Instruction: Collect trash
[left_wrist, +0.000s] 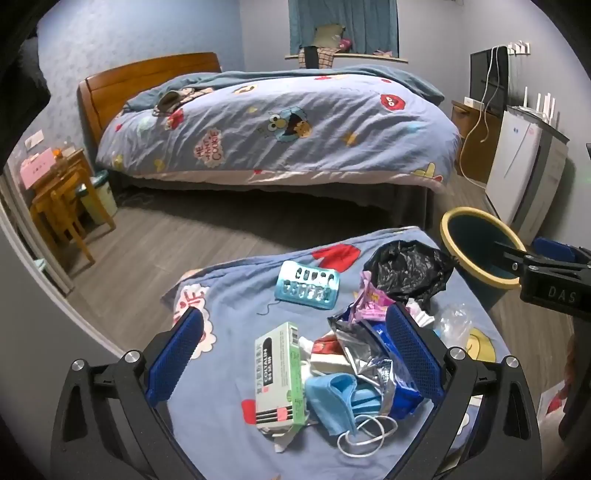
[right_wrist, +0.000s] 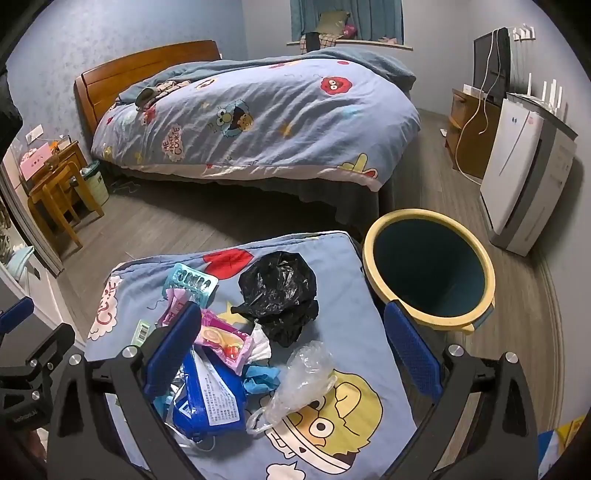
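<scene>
The trash is heaped on a blue cartoon cloth (right_wrist: 347, 295): a box (left_wrist: 279, 376), a mask (left_wrist: 332, 400), a black bag (right_wrist: 280, 291), a clear wrap (right_wrist: 303, 376). The bin (right_wrist: 428, 273) stands just right of it. Both the left gripper (left_wrist: 295, 350) and right gripper (right_wrist: 291, 350) are held wide apart, nothing clamped.

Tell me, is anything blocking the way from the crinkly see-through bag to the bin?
Nothing visible is. The clear plastic bag lies on the blue cartoon cloth, and the yellow-rimmed bin stands open and empty right beside the cloth's edge. The open right gripper hovers over the bag.
</scene>
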